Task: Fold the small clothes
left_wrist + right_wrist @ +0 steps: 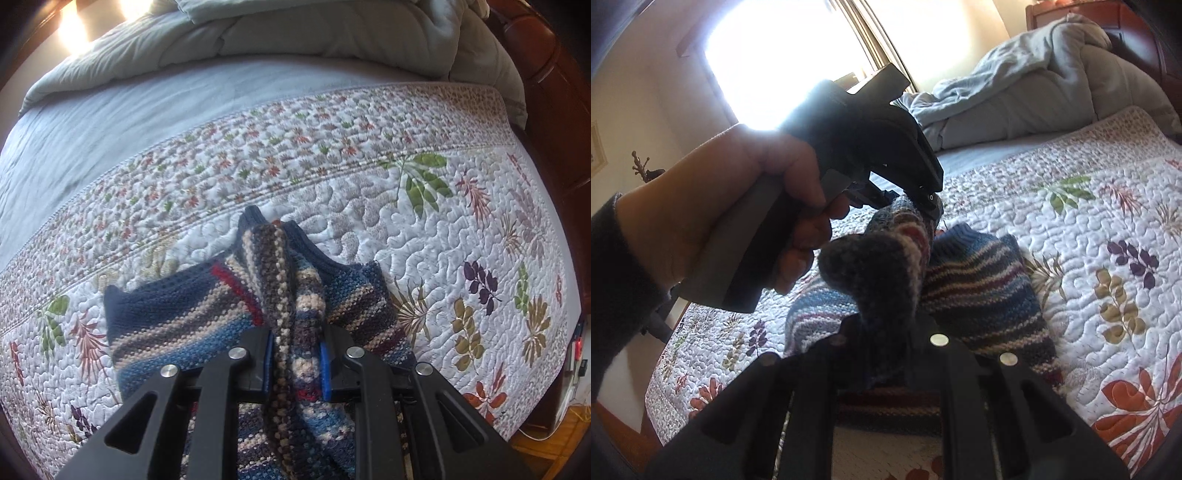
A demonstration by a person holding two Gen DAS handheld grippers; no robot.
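On floral quilt (461, 229): striped knit sweater (166, 314), judged soft, light, stretchy. Bunched folds clamped by left gripper (297, 365) and right gripper (886, 332); edge holds advised.

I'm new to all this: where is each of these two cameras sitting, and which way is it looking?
Left wrist view: rides on the left claw, looking steeply down at the striped sweater pinched in it, on the floral quilt; only its black fingers show.
Right wrist view: rides on the right claw, looking across the bed toward the window; it shows the person's left hand holding the other claw.
Shared: sweater, quilt, and grey comforter.
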